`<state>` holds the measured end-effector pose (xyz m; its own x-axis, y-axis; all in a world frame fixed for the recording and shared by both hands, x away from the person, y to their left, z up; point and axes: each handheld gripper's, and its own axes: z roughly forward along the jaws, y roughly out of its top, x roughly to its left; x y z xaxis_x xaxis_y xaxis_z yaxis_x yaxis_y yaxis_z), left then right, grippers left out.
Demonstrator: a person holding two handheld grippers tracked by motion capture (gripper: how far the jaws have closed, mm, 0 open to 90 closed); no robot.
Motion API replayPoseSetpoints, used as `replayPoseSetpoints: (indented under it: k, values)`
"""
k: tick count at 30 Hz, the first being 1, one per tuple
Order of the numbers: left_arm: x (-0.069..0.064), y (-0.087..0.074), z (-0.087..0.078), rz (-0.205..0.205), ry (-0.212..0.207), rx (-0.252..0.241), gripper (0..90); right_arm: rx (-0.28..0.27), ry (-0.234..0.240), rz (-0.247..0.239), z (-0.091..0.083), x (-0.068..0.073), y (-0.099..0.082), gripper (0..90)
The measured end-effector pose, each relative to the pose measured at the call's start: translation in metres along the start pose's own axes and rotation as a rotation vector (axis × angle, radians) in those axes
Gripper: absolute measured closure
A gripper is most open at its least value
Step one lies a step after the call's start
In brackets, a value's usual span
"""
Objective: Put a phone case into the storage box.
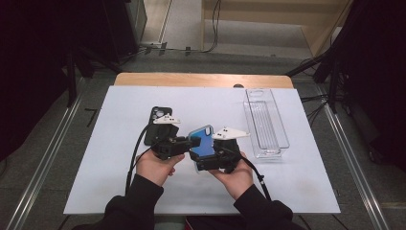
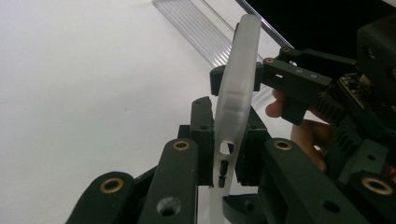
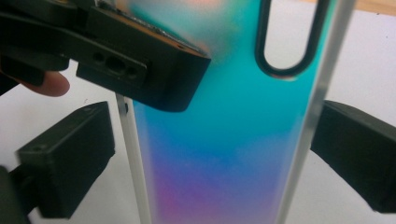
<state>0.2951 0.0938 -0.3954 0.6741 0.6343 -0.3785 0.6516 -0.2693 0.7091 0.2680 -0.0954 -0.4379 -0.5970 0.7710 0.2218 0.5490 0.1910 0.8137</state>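
Both claws share one phone case above the tabletop.
The left claw pinches the iridescent phone case by its edge, steadying it; the right claw brackets its sides, grip uncertain.

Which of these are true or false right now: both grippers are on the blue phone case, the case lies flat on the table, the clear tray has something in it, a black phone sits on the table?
1. Both the left gripper and the right gripper are at the blue phone case: true.
2. The case lies flat on the table: false, it is held up off the white sheet.
3. The clear tray holds something: false, it looks empty.
4. A black phone lies on the table behind the left gripper: true.
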Motion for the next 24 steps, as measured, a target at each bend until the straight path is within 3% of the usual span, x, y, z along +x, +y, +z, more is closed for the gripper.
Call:
replayPoseSetpoints:
  k: [3,4,5,8,11,17,22,24]
  values:
    - [-0.002,0.0,0.001,0.011,-0.01,0.008,80.9,-0.001,0.005,0.002,0.0,0.0,-0.001,8.2]
    - [-0.002,-0.001,0.002,0.013,-0.011,0.006,80.9,0.0,0.006,-0.004,0.0,0.0,-0.001,16.3]
    - [-0.002,-0.001,0.002,0.014,-0.016,0.005,80.9,-0.004,0.023,-0.016,-0.001,-0.001,-0.001,16.4]
    - [-0.002,-0.001,0.002,0.021,-0.02,0.008,80.5,-0.003,0.019,-0.038,-0.003,-0.001,0.0,17.2]
    - [-0.001,0.0,0.002,0.021,-0.014,0.016,64.1,0.007,0.017,-0.049,-0.002,-0.002,0.0,17.3]
    - [0.005,0.003,-0.005,-0.001,-0.048,0.012,50.6,0.031,0.021,-0.043,0.001,-0.009,-0.002,17.3]
    - [0.011,0.003,-0.01,0.011,-0.079,0.038,38.2,0.038,0.039,-0.051,0.0,-0.019,-0.002,17.3]
    - [0.014,0.001,-0.011,0.044,-0.112,0.047,34.9,0.041,0.048,-0.063,-0.001,-0.023,-0.002,17.3]
